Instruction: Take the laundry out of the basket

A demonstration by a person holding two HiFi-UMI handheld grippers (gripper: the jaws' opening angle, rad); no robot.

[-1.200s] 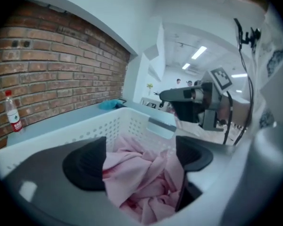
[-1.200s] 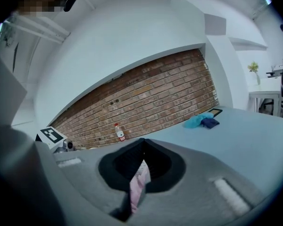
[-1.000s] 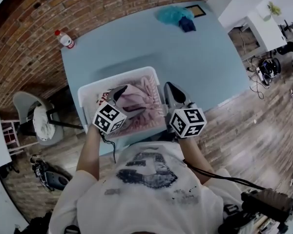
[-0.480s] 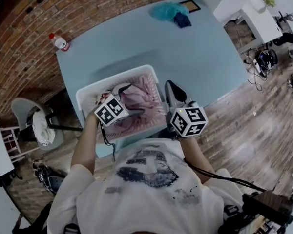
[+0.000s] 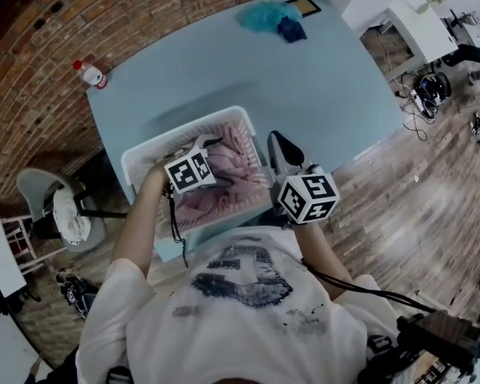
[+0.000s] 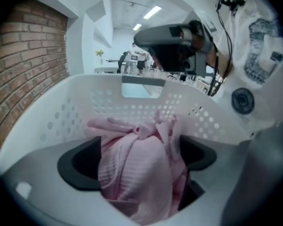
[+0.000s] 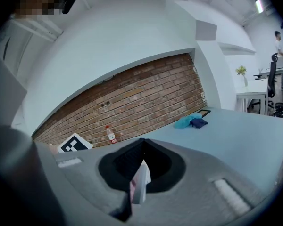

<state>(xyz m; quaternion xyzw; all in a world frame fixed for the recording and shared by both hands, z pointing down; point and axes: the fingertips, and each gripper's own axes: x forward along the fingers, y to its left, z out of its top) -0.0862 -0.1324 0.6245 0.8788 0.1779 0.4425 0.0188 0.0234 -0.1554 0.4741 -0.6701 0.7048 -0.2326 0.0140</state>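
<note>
One white laundry basket [image 5: 141, 154] stands at the near edge of your light blue tabletop [image 5: 328, 94], and it holds a heap of pink laundry [image 5: 228, 166]. From the head view you cannot tell how many pieces make up the heap. A darker red bit shows at the basket's left end.

Your left tongs [image 6: 139, 157] reach down inside the basket. Their jaws are spread, with a bunched fold of the pink waffle-textured cloth standing between them and filling the gap from pad to pad.

Your right tongs [image 7: 141, 166] sit just beside the basket's right wall. They are pressed together on a thin white edge with a pink strip against it, which by its place looks like that wall's rim.

Elsewhere on the tabletop there is one clear bottle with a red cap [image 5: 90, 74] near the brick wall. Two cloths lie touching at the far end, one teal cloth [image 5: 262, 14] and one dark blue cloth [image 5: 291, 30], with one dark framed panel [image 5: 305, 6] just beyond them.
</note>
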